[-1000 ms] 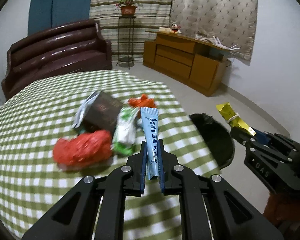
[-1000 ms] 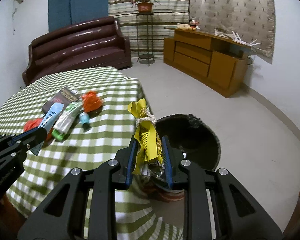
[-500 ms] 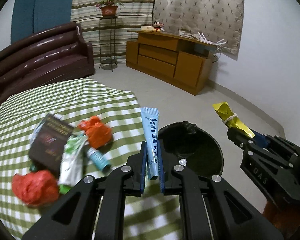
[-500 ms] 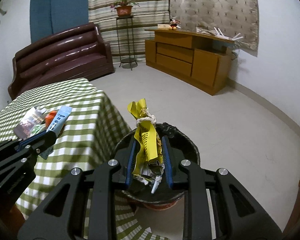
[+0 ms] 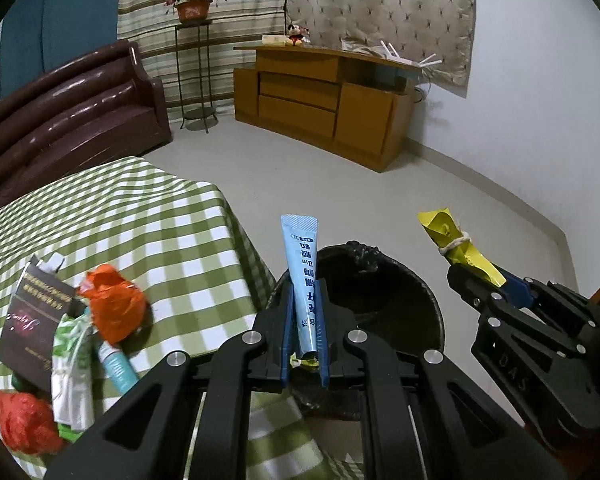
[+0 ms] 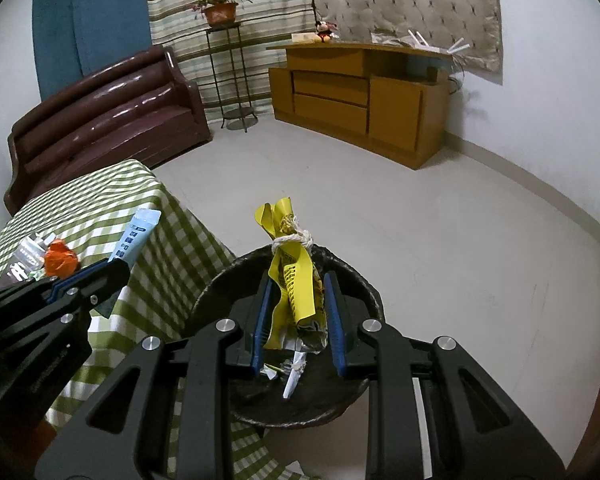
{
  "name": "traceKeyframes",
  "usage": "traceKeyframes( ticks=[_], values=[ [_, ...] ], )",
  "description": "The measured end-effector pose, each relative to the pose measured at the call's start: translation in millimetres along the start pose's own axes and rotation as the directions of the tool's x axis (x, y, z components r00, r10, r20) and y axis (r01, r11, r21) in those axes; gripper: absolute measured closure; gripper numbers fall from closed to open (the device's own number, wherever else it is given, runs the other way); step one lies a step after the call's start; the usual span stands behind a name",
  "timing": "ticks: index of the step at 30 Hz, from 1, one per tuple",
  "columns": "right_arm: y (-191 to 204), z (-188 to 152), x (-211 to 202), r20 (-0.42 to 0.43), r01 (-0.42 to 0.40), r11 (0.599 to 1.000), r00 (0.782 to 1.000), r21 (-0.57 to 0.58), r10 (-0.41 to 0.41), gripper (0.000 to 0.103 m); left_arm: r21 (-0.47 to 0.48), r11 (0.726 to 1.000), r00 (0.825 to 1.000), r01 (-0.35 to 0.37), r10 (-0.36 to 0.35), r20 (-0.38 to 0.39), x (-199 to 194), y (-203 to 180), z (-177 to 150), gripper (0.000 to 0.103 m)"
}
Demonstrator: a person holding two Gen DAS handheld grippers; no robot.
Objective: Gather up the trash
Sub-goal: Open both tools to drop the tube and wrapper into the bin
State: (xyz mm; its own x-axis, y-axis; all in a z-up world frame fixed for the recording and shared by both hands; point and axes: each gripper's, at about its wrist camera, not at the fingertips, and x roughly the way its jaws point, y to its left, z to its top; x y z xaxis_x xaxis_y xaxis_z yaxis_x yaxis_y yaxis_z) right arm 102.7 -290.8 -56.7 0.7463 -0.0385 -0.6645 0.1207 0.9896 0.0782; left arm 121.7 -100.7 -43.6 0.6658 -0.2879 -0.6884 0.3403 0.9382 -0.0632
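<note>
Both grippers have swung off the bench toward the bin since a second ago: the bin, then at the right edge of the left view, now fills its lower middle, and the bench trash has slid to the lower left.

The left gripper is clamped on a blue sachet, which stands upright between the pads, in front of the near rim of the black bin. The right gripper is clamped on a yellow wrapper tied with string, seen directly over the bin's mouth in the lower middle of the right view; paper scraps lie inside the bin.

On the checked bench, lower left of the left view, lie an orange bag, a dark packet, a green-and-white wrapper, a small teal tube and a red bag.
</note>
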Motion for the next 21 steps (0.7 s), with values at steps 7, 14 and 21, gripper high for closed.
traceKeyframes(
  ticks=[7, 14, 21],
  values=[
    [-10, 3, 14, -0.016, 0.0, 1.0, 1.0, 0.023, 0.0, 0.078, 0.011, 1.0, 1.0, -0.006, 0.006, -0.029, 14, -7, 7, 0.091],
    [-15, 4, 26, -0.025, -0.008, 0.999, 1.0, 0.042, 0.009, 0.077, 0.025, 0.999, 0.998, -0.023, 0.024, -0.049, 20, -12, 12, 0.084],
    [-20, 2, 27, -0.02, -0.009, 0.998, 1.0, 0.06, 0.01, 0.062, -0.002, 1.0, 0.998, -0.025, 0.025, -0.055, 21, -8, 14, 0.063]
  ],
)
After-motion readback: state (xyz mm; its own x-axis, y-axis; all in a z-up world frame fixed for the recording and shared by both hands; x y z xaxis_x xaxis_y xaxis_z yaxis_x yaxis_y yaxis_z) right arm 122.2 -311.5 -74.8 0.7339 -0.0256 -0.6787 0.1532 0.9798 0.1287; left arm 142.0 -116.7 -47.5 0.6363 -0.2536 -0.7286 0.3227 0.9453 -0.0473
